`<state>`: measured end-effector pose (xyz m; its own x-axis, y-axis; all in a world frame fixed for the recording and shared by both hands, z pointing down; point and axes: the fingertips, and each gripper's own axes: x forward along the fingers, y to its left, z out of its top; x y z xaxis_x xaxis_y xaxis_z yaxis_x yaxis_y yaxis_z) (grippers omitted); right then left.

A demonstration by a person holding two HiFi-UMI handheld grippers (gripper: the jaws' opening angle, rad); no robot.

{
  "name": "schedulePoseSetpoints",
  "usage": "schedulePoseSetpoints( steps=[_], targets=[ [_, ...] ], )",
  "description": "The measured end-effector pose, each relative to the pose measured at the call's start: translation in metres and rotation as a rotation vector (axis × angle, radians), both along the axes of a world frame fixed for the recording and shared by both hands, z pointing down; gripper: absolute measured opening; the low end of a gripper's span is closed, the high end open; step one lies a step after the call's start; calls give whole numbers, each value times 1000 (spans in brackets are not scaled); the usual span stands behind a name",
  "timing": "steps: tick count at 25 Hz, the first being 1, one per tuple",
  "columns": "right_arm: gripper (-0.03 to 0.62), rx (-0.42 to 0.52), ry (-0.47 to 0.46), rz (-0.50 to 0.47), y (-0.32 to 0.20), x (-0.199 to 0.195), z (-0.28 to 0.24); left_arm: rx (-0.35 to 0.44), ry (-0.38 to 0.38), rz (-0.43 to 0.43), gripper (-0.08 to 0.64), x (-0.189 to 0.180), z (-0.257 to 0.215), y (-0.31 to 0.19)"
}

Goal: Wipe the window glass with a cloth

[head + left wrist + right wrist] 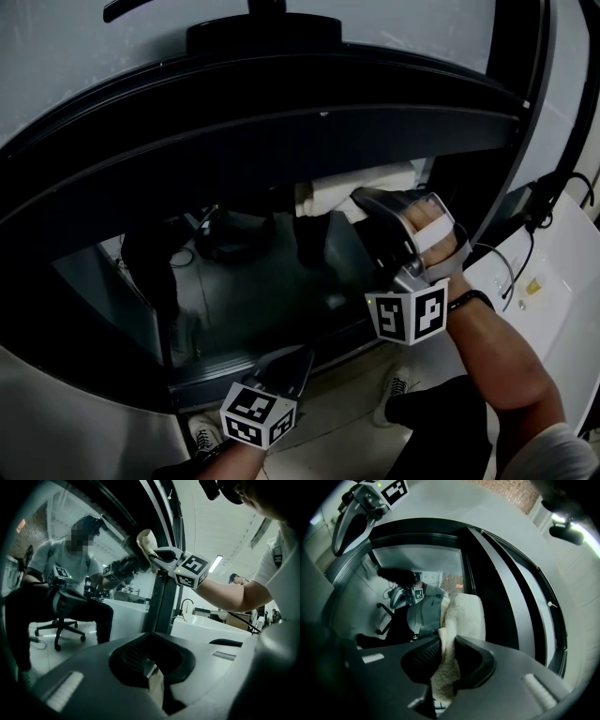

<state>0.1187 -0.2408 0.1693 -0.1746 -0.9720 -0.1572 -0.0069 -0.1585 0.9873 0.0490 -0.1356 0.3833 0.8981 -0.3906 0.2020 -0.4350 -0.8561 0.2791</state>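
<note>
the right gripper [364, 204] is clamped tight on a pale fluffy cloth [361, 184]. the cloth is pressed against the window glass [234, 272] near the top of the pane, just under the dark upper frame [281, 112]. in the right gripper view the cloth [461, 616] runs up out of the pinch between the two jaws and spreads flat onto the glass, touching it.

the left gripper [287, 362] hangs low, near the bottom edge of the glass, and points up toward the pane. in its own view the jaws sit closed on each other with nothing between them. that view also shows the right gripper [157, 555] and the cloth [146, 541] high up against the glass, beside a dark upright post [161, 597] at the pane's edge.

a seated person [65, 569] on an office chair [58, 629] shows in the glass. they look to be on the far side of the pane, though it could be a reflection.
</note>
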Motion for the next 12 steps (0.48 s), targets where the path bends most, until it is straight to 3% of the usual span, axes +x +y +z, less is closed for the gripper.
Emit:
schedulePoseSetpoints(
  steps=[12],
  targets=[
    [64, 25, 3, 11, -2, -16, 17, 42, 15, 22, 17, -10, 11, -16]
  ],
)
